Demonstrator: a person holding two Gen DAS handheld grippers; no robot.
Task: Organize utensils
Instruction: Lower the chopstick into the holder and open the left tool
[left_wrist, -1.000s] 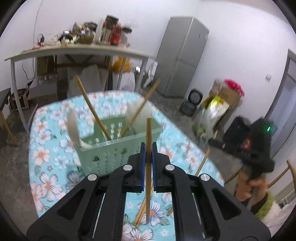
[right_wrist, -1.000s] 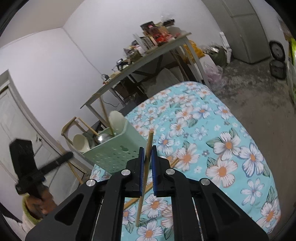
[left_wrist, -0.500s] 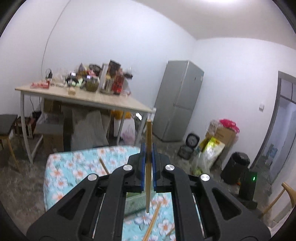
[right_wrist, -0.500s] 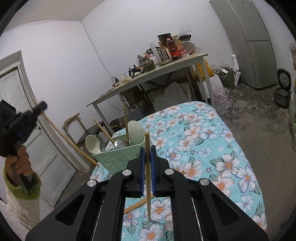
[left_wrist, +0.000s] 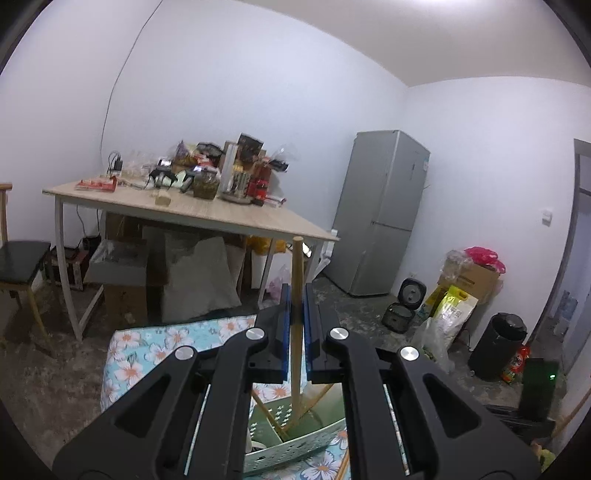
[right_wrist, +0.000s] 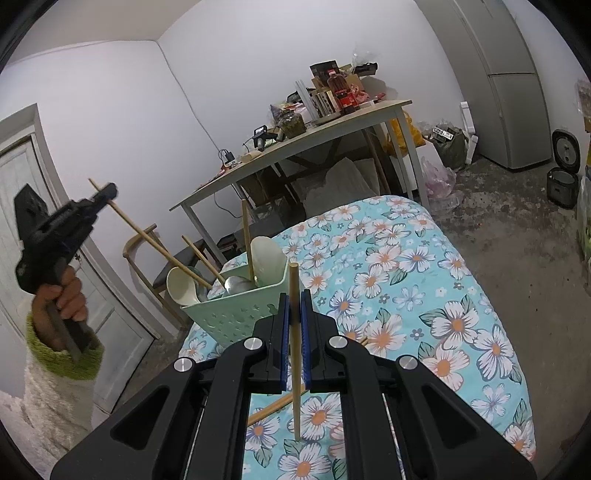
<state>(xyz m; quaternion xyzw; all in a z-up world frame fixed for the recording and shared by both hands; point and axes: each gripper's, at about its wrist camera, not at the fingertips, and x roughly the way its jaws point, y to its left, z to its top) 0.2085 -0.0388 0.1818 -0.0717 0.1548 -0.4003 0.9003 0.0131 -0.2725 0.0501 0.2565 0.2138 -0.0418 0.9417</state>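
1. Far left, seen from the right wrist: left hand-held gripper (right_wrist: 105, 192), raised in a hand (right_wrist: 61, 295) with a fuzzy green cuff, jaws closed on a wooden chopstick (right_wrist: 147, 236) slanting down toward the basket.
2. Just right of it: pale green perforated utensil basket (right_wrist: 236, 314) standing on the flower-patterned surface (right_wrist: 424, 295), holding two white spoons (right_wrist: 181, 286), a metal spoon (right_wrist: 236, 284) and two more upright chopsticks (right_wrist: 245, 236).
3. Centre foreground: right hand-held gripper (right_wrist: 294, 314), blue pads pressed shut on a second chopstick (right_wrist: 294, 354) held upright, its lower tip above the cloth, near but apart from the basket.
4. Beneath that gripper: loose chopstick (right_wrist: 275, 406) lying flat on the cloth.
5. Behind, toward the right: cluttered wooden table (right_wrist: 295, 147), then a grey fridge (right_wrist: 513, 92) and a rice cooker (right_wrist: 561, 184) on the floor.
6. From the left wrist: same closed left gripper (left_wrist: 295, 306) pinching its chopstick (left_wrist: 296, 266) vertically, lower end over the open basket (left_wrist: 295, 443).
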